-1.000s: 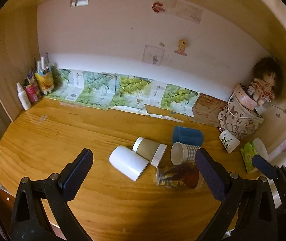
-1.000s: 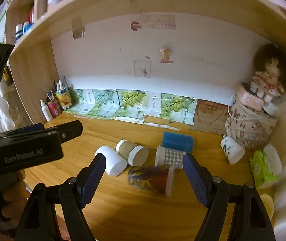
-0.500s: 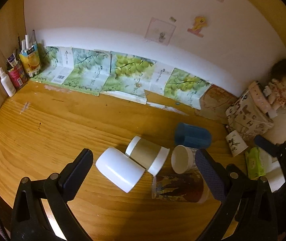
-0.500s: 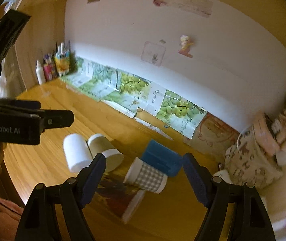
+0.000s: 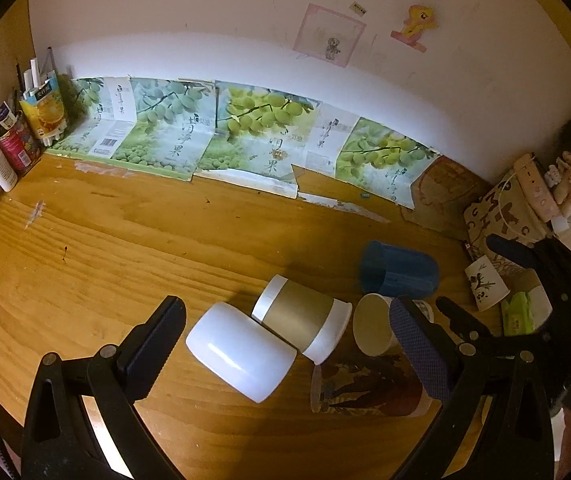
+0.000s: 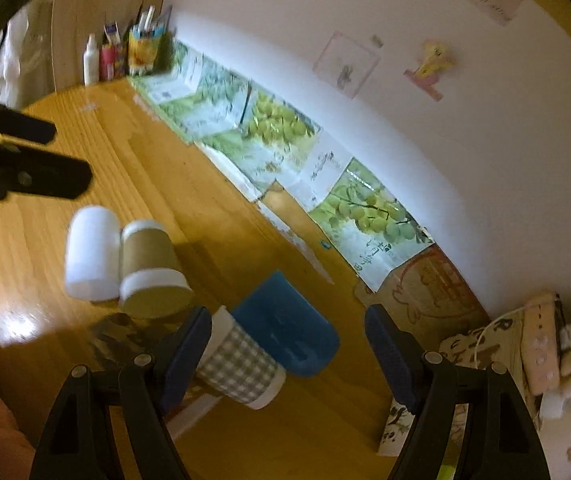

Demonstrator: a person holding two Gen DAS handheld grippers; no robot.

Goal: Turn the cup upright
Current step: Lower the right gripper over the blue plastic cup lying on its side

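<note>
Toppled cups clustered on wooden desk [image 5: 125,248]; left gripper [image 5: 285,340] agape over white cup [image 5: 241,350]; right gripper [image 6: 285,344] agape around blue cup [image 6: 285,336].

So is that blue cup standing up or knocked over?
Knocked over. The blue cup lies on its side on the wooden table, its long ribbed wall resting against the wood, behind the checked paper cup, which also lies tipped.

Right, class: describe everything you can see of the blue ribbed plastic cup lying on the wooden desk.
The blue ribbed plastic cup is matte and opaque, with shallow vertical ridges and a raised band at one end. It lies on its side on the wooden desk, not upright, farthest back in the cluster of toppled cups. The checked paper cup lies against its front. The right tongs hang open around that pair, gripping nothing.
</note>
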